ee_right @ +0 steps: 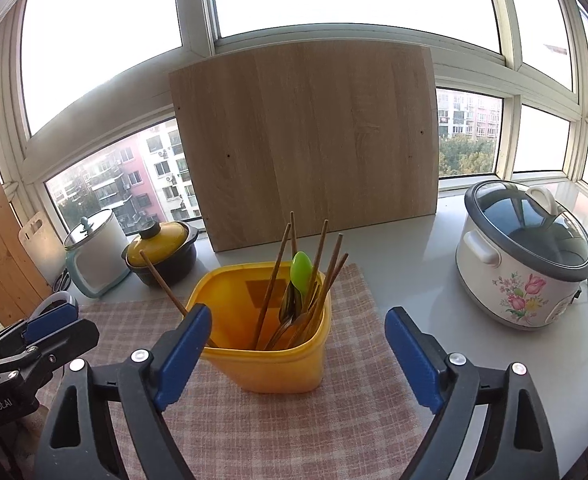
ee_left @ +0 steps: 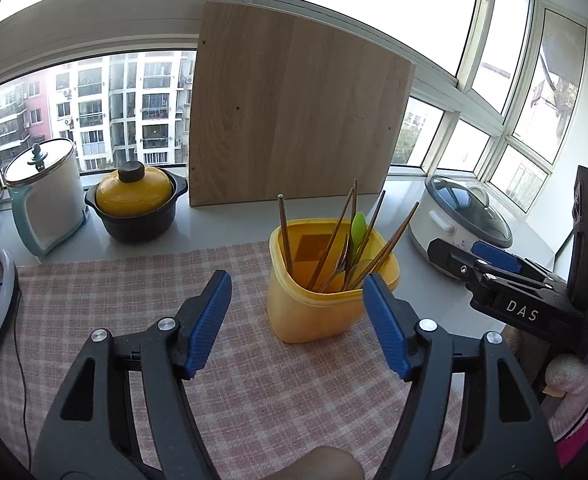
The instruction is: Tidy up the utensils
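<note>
Both the left gripper and the right gripper stood wide and empty. The yellow holder, just ahead between the right's pads, looked light and tippy; its stiff chopsticks seemed best pinched near their tops.

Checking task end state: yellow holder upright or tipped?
Upright. The yellow holder stands on the checked cloth, mouth up, chopsticks and green spoon leaning inside.
</note>
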The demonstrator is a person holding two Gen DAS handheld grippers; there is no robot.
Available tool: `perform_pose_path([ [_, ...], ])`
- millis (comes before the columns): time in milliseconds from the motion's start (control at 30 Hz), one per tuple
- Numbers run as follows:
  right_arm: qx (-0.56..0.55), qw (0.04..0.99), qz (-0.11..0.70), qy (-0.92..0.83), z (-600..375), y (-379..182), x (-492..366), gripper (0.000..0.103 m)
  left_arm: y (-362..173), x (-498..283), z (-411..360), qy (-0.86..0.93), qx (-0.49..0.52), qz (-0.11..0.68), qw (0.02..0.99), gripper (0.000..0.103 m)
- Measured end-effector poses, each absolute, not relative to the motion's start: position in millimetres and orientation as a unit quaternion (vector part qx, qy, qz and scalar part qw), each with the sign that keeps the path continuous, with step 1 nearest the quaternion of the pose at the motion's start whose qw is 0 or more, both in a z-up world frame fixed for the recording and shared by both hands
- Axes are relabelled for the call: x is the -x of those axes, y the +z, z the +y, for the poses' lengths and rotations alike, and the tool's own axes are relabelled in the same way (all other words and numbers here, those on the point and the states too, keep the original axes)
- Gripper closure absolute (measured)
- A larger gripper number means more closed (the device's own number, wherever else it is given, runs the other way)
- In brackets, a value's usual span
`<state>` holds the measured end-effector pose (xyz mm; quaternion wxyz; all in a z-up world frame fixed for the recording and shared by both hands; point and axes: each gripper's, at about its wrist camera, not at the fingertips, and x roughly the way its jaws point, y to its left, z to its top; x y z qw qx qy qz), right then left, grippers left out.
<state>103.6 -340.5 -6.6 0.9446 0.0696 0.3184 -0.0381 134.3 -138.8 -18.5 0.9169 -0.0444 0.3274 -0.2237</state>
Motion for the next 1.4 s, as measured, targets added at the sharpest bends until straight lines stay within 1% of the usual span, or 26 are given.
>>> perform_pose_path([
  [33, -0.068, 0.946, 0.313, -0.040, -339, -4, -99, 0.009, -17, -129, -138, -0.224, 0.041, 0.324, 0.918, 0.026],
  [100, -0.064, 0.949, 0.306, -0.045, -337, 0, -91, 0.003, -14, -118, -137, -0.223, 0.033, 0.319, 0.921, 0.024],
  [133, -0.060, 0.950, 0.302, -0.047, -334, 2, -87, 0.002, -13, -113, -137, -0.223, 0.029, 0.316, 0.922, 0.023],
  [167, -0.056, 0.952, 0.298, -0.049, -333, 4, -83, 0.001, -12, -109, -137, -0.221, 0.025, 0.315, 0.923, 0.023],
  [300, -0.049, 0.953, 0.294, -0.051, -327, 7, -71, 0.000, -9, -94, -133, -0.211, 0.020, 0.312, 0.926, 0.015],
  [367, -0.048, 0.953, 0.293, -0.054, -325, 8, -66, 0.000, -8, -88, -131, -0.206, 0.017, 0.309, 0.928, 0.014],
  [500, -0.040, 0.956, 0.284, -0.065, -320, 9, -54, 0.000, -7, -75, -130, -0.194, 0.002, 0.301, 0.934, 0.002],
  [533, -0.040, 0.956, 0.282, -0.069, -319, 10, -50, 0.000, -7, -73, -129, -0.191, 0.002, 0.300, 0.935, 0.001],
  [800, -0.054, 0.958, 0.268, -0.081, -318, 12, -32, 0.000, -7, -64, -124, -0.178, 0.005, 0.302, 0.936, 0.001],
  [1400, -0.061, 0.955, 0.277, -0.089, -322, 6, -32, 0.000, -7, -63, -122, -0.182, 0.015, 0.307, 0.934, 0.001],
])
